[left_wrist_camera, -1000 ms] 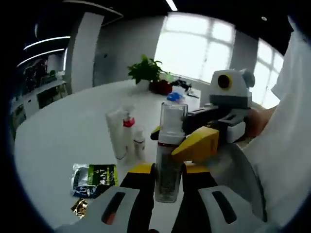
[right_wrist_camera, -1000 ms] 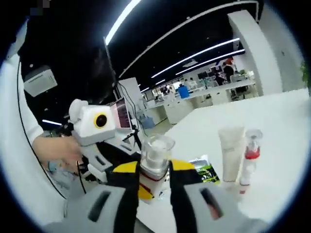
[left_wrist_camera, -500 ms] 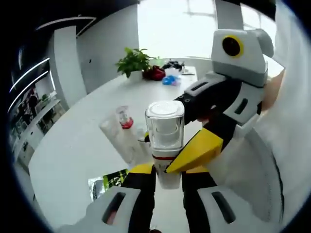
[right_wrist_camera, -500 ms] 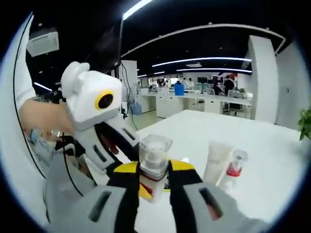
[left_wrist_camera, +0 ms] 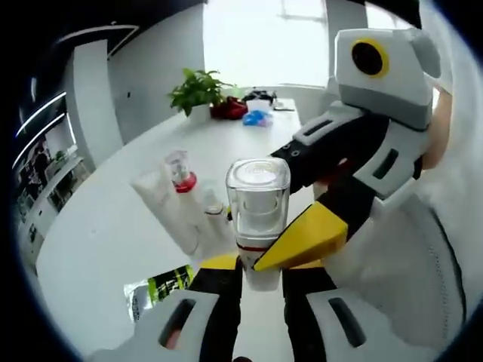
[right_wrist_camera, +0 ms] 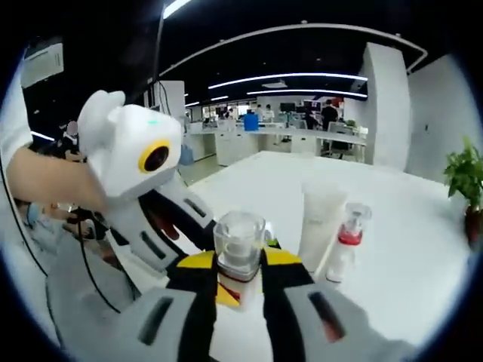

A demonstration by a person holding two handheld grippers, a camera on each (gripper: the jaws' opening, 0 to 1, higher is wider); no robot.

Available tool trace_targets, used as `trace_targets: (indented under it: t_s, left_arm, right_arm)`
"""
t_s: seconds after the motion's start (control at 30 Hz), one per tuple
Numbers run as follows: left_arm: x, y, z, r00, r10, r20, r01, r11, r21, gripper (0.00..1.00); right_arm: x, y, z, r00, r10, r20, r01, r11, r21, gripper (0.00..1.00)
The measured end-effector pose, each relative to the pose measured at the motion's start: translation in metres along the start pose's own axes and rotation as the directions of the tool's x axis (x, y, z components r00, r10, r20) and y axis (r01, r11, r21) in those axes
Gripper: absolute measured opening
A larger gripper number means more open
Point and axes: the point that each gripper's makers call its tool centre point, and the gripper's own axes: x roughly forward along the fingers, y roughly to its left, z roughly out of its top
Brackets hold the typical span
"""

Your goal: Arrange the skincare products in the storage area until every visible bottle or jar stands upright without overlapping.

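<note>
Both hand-held grippers, left [left_wrist_camera: 260, 275] and right [right_wrist_camera: 240, 283], clamp one clear-capped bottle [left_wrist_camera: 257, 219] aloft; beyond it, tube [left_wrist_camera: 167, 213] and spray bottle [left_wrist_camera: 181, 185] stand upright. Placing remains.

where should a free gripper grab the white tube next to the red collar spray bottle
Grip the white tube across its broad body, below the flared upper end. Come from the open table side away from the spray bottle, which stands close beside it. The tube looks tall and slightly tilted, so a mid-height pinch likely steadies it best.
</note>
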Motion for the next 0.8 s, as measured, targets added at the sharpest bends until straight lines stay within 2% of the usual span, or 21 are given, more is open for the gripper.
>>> trace_targets:
  t_s: [0.47, 0.8]
  left_arm:
    - [0.047, 0.010, -0.035, 0.998, -0.065, -0.009, 0.065, 0.997, -0.039, 0.16]
    - [0.063, 0.019, -0.043, 0.997, -0.071, -0.016, 0.071, 0.997, -0.026, 0.17]
  right_arm:
    - [0.026, -0.023, -0.050, 0.993, -0.055, -0.108, 0.058, 0.998, 0.026, 0.22]
    - [0.037, -0.035, -0.064, 0.988, -0.085, -0.127, 0.091, 0.995, 0.038, 0.22]
